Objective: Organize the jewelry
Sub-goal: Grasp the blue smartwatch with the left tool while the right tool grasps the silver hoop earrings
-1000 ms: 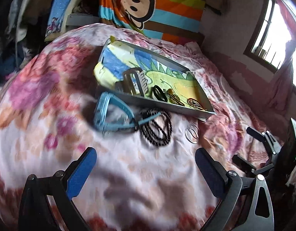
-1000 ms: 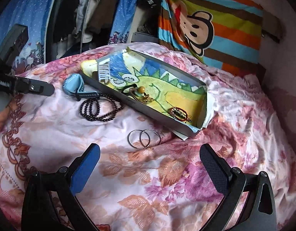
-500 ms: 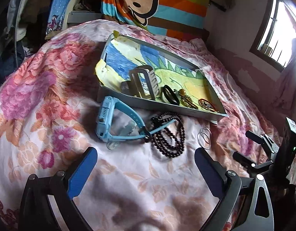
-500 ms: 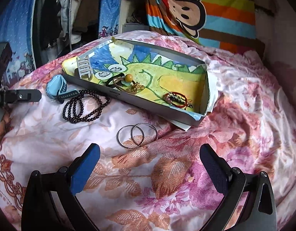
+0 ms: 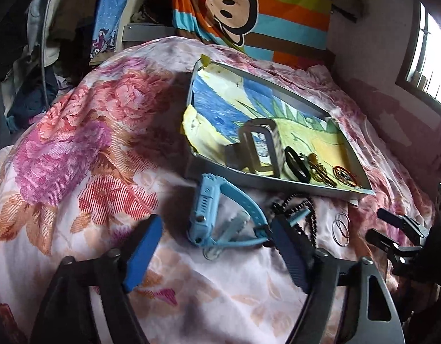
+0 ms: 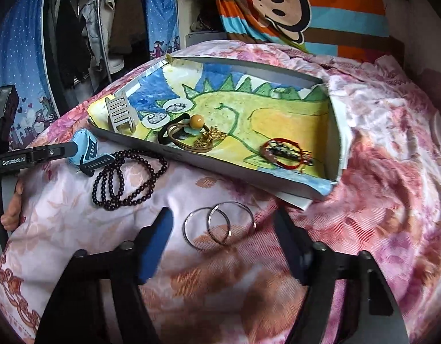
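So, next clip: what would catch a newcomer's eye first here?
Probably the shallow tray on the flowered bedspread, lined with a bright green dragon drawing and holding hair ties and a clip. In front of it, loose on the bedspread, lie a blue watch, a dark bead string and two silver hoops. The left gripper is closing around the watch, the right gripper around the hoops; neither pinches yet.

Both tongs angled down, jaws closing, pads not pressing anything. Left tongs [image 5: 214, 246] sit beside right tongs [image 6: 223, 240]. Person's fingers [image 6: 11, 215] show at the left tongs' handle.
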Available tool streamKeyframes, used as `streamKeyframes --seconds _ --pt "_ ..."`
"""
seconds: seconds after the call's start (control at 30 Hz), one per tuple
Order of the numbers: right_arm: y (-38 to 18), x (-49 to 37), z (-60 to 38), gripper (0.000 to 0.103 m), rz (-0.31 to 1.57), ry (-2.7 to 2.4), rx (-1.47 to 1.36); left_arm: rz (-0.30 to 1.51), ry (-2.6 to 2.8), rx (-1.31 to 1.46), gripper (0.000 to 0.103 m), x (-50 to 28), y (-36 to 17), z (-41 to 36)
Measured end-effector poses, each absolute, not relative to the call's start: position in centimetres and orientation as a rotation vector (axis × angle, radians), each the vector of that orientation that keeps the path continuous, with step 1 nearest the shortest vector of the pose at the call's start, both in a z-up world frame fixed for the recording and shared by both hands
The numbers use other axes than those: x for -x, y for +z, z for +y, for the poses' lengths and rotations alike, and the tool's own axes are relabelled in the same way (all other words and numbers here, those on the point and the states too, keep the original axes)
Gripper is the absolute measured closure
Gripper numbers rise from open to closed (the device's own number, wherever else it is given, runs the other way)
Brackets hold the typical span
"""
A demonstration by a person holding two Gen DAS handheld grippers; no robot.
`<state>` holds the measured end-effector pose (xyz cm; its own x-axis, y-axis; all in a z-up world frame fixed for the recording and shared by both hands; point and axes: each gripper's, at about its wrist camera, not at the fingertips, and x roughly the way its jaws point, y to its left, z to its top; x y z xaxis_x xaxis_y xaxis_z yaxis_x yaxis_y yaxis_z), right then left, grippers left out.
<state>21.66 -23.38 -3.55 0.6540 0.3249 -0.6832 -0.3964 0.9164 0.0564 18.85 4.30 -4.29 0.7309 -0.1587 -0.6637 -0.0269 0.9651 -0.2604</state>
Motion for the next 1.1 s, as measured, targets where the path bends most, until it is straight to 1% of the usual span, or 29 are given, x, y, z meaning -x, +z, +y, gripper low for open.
streamKeyframes --seconds 0.03,0.07,0.13,0.17,0.2,0.3,0.47,0.53,0.6,0.7,0.73,1.1 --pt "-3.8 -22.0 -23.1 0.042 0.763 0.419 0.097 0.753 -0.072 0.263 0.037 -19.0 -4.4 4.4" --pt "-4.1 -22.2 -22.8 0.045 0.773 0.424 0.099 0.757 -0.073 0.263 0.04 -19.2 -4.5 4.4" --pt "-4.9 -22.7 -22.0 0.046 0.804 0.425 0.113 0.77 -0.08 0.268 0.054 -19.5 -4.7 4.5" --pt "-5.3 -22.9 -21.6 0.047 0.825 0.415 0.129 0.778 -0.085 0.269 0.057 -19.7 -4.9 4.4" --pt "-5.7 -23.0 -21.3 0.047 0.843 0.406 0.142 0.788 -0.087 0.267 0.062 -19.8 -5.0 4.4" --pt "-6.7 -23.6 -20.9 0.047 0.891 0.376 0.158 0.801 -0.079 0.253 0.068 -19.9 -5.2 4.2" --pt "-7.2 -24.0 -20.9 0.047 0.919 0.409 0.122 0.822 -0.062 0.251 0.076 -20.0 -5.6 4.4" --pt "-7.3 -24.0 -20.9 0.047 0.921 0.436 0.108 0.827 -0.054 0.247 0.081 -20.0 -5.6 4.4" --pt "-7.4 -23.9 -20.8 0.047 0.922 0.461 0.096 0.833 -0.045 0.243 0.083 -19.9 -5.6 4.3" --pt "-7.4 -23.7 -20.5 0.057 0.917 0.48 0.096 0.828 -0.041 0.234 0.084 -19.5 -5.4 3.9" --pt "-7.4 -23.6 -20.4 0.062 0.915 0.488 0.096 0.827 -0.045 0.232 0.084 -19.4 -5.3 3.7" --pt "-7.3 -23.1 -20.1 0.063 0.9 0.482 0.115 0.806 -0.143 0.186 0.084 -17.8 -4.6 0.8"
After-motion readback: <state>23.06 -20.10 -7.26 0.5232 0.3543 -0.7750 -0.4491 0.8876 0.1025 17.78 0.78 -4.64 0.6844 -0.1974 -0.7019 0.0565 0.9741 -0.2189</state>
